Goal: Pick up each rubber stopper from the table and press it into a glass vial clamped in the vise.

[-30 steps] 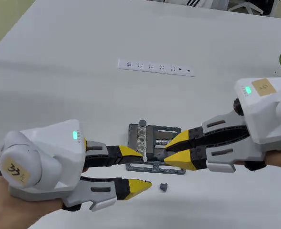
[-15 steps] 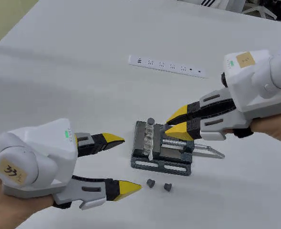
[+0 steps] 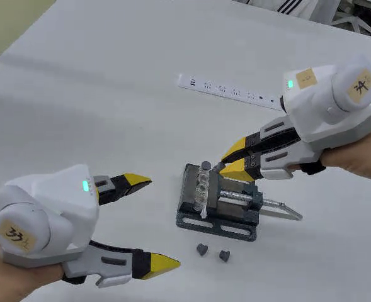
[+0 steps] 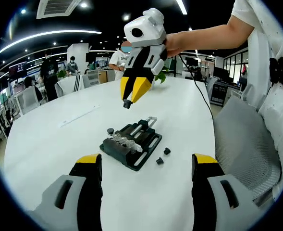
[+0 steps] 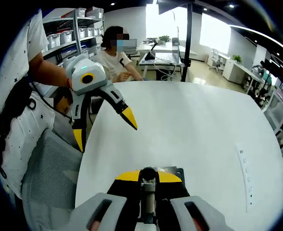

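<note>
Nearest the person, the left hand-held gripper [image 3: 152,223], white and black with yellow jaw tips, is being held low over the white tabletop [image 3: 109,94]; its jaws are being kept spread wide, with nothing between them. Just beyond its lower tip and to the right, two small dark grey rubber stoppers [image 3: 201,250] are lying side by side on the tabletop, close in front of the small dark grey metal bench vise [image 3: 232,207]; these are being judged nearer to the left hand-held gripper than to the right. In the vise a row of clear glass vials [image 3: 201,189] is being clamped upright, its long axis running away from the person; the farthest vial is being capped by a dark stopper [image 3: 206,165], while the nearer ones are standing open. Over that far end the right hand-held gripper [image 3: 223,163] is being held, jaws pinched on another grey rubber stopper [image 4: 127,103]; this one is hanging above the row and not touching it, so a descent onto the next open vial, nearer the person, is being called for. Farthest off, a long white power strip [image 3: 229,91] is lying on the tabletop.
</note>
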Demonstrator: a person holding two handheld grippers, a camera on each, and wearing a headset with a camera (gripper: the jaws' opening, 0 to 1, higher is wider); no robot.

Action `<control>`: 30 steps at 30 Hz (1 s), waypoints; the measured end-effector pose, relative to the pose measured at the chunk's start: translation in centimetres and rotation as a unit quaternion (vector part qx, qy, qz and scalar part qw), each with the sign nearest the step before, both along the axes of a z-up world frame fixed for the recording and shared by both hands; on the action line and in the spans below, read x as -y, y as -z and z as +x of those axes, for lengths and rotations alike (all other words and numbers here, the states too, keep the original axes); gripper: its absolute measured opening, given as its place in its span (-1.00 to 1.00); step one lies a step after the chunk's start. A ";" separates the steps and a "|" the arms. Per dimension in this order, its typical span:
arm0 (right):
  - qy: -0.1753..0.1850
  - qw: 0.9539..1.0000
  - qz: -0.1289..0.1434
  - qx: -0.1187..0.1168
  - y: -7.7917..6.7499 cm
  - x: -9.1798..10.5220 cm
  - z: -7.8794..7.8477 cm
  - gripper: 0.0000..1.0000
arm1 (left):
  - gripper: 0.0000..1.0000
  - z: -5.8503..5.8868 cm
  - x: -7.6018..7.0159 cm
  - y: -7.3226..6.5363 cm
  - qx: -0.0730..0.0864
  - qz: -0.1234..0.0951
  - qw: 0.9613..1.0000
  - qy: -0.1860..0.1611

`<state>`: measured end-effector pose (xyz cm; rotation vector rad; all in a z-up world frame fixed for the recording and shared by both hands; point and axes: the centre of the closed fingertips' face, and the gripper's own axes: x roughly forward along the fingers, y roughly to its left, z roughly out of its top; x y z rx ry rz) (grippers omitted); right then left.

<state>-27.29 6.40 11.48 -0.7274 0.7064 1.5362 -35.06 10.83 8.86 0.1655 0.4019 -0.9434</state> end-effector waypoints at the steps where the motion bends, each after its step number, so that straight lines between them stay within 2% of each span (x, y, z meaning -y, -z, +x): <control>1: -0.002 1.000 -0.002 -0.001 0.1 -0.1 0.1 -0.89 | 0.53 0.0 -0.1 0.2 -0.001 0.001 1.000 0.000; 7: -0.010 1.000 -0.016 -0.003 0.8 -0.5 0.7 -0.89 | 0.60 0.3 -0.7 0.5 0.002 -0.003 1.000 -0.003; 12: -0.018 0.999 -0.038 -0.001 1.7 -0.6 1.0 -0.89 | 0.66 0.3 -1.0 1.1 0.002 0.005 1.000 -0.002; 17: -0.026 0.998 -0.059 0.000 2.1 -0.5 1.4 -0.89 | 0.69 0.3 -1.2 1.6 -0.001 0.002 1.000 -0.006; 25: -0.048 0.993 -0.108 0.010 4.1 -0.7 2.1 -0.89 | 0.79 0.0 -1.3 2.1 -0.004 -0.005 1.000 -0.010; 28: -0.058 0.989 -0.136 0.020 5.4 -0.7 2.7 -0.89 | 0.79 -0.3 -1.3 2.3 -0.006 -0.007 1.000 -0.009; 30: -0.059 0.988 -0.142 0.019 5.7 -1.0 2.6 -0.89 | 0.79 -0.3 -1.3 2.3 -0.007 -0.008 1.000 -0.009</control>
